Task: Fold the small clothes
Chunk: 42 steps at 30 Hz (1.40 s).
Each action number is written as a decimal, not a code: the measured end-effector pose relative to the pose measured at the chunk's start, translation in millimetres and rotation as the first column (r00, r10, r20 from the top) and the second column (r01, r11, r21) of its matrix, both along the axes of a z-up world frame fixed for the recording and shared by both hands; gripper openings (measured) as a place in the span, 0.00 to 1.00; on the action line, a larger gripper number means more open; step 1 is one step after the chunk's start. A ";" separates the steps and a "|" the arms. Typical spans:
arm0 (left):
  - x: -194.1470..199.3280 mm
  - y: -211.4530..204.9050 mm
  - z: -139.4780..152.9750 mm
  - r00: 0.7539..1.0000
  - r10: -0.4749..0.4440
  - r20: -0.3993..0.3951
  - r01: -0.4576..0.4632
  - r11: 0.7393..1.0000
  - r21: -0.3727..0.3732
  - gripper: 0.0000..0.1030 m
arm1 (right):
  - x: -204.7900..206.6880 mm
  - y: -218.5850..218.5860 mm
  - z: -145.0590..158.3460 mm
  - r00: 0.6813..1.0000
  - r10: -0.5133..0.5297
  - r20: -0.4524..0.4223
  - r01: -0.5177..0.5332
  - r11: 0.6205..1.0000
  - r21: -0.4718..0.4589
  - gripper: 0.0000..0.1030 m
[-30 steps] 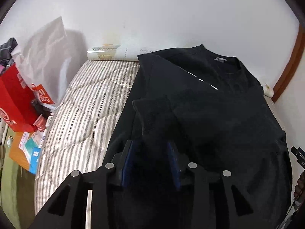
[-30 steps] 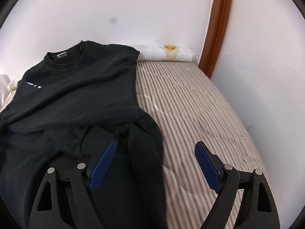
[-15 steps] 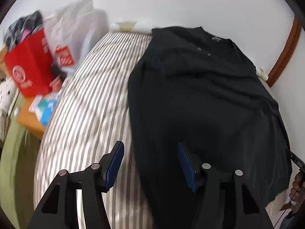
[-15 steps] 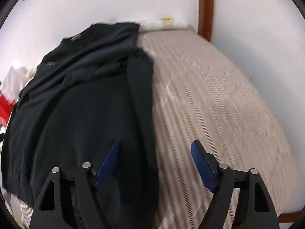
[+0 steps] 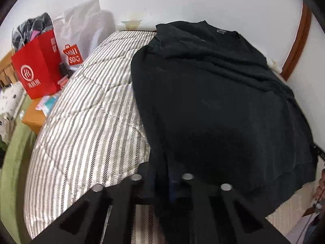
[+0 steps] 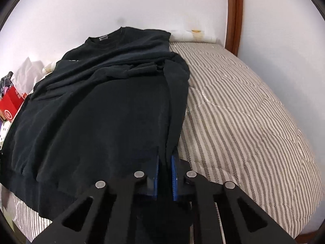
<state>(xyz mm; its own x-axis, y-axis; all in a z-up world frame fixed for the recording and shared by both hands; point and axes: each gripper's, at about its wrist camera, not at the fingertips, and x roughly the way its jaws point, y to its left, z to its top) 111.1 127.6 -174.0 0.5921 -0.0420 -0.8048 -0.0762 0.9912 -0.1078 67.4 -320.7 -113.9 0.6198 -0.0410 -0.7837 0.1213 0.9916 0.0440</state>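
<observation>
A black sweatshirt (image 5: 213, 93) lies spread on a striped bed (image 5: 85, 109), collar toward the far wall, both sleeves folded in over the body. My left gripper (image 5: 162, 174) is shut on the sweatshirt's near left hem corner, and the dark cloth hides most of its blue pads. In the right wrist view the same sweatshirt (image 6: 97, 109) fills the left half. My right gripper (image 6: 165, 162) is shut on the near right hem corner, with black cloth pinched between its blue pads (image 6: 155, 174).
A red paper bag (image 5: 37, 69) and a white plastic bag (image 5: 79, 32) stand left of the bed by a wooden stand (image 5: 33, 120). A white wall backs the bed, with a brown wooden post (image 6: 233, 16) at the right corner. Bare striped mattress (image 6: 243, 122) extends right.
Both grippers let go of the sleeves, drew back toward the near edge of the bed and closed on the sweatshirt's hem corners. The sleeves now lie folded on the body.
</observation>
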 end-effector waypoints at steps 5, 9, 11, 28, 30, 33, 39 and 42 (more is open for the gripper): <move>-12.2 10.7 6.6 1.000 0.012 0.027 -0.010 0.998 -0.067 0.06 | -13.3 -8.6 10.1 1.000 -0.008 0.016 0.007 1.000 0.016 0.06; -26.8 13.8 13.1 0.999 -0.010 0.036 0.013 0.997 -0.070 0.06 | -29.0 -13.8 20.8 0.999 -0.004 0.036 0.003 1.000 0.016 0.06; -35.4 13.7 15.0 0.999 -0.024 0.040 0.027 0.997 -0.068 0.06 | -37.2 -15.0 22.8 0.999 0.000 0.038 -0.001 1.000 0.009 0.06; -57.3 25.9 -6.6 0.997 -0.075 -0.020 0.070 0.978 -0.194 0.21 | -42.3 -18.2 7.2 0.999 0.009 -0.030 -0.008 0.999 0.032 0.21; -53.6 26.4 -6.7 0.997 -0.079 -0.015 0.075 0.977 -0.201 0.23 | -37.3 -17.9 0.4 0.999 0.006 -0.039 -0.003 0.999 0.053 0.22; -44.7 25.6 -6.0 0.996 -0.087 -0.011 0.082 0.973 -0.216 0.32 | -28.1 -15.6 -5.6 0.999 -0.004 -0.034 0.006 0.997 0.072 0.27; -26.6 10.7 -3.7 0.995 -0.101 -0.004 0.099 0.979 -0.181 0.42 | -9.8 -1.2 -9.6 0.999 0.023 -0.032 -0.021 0.996 0.083 0.39; -24.6 6.8 -3.0 0.995 -0.098 -0.004 0.096 0.981 -0.169 0.41 | -6.1 7.2 -10.9 0.998 0.047 -0.032 -0.045 0.997 0.069 0.39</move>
<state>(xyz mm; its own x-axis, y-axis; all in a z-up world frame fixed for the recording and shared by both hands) 86.4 134.4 -176.9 0.5684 -0.2345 -0.7886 0.0171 0.9617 -0.2736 61.3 -313.5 -124.8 0.5933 0.0409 -0.8039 0.0782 0.9911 0.1082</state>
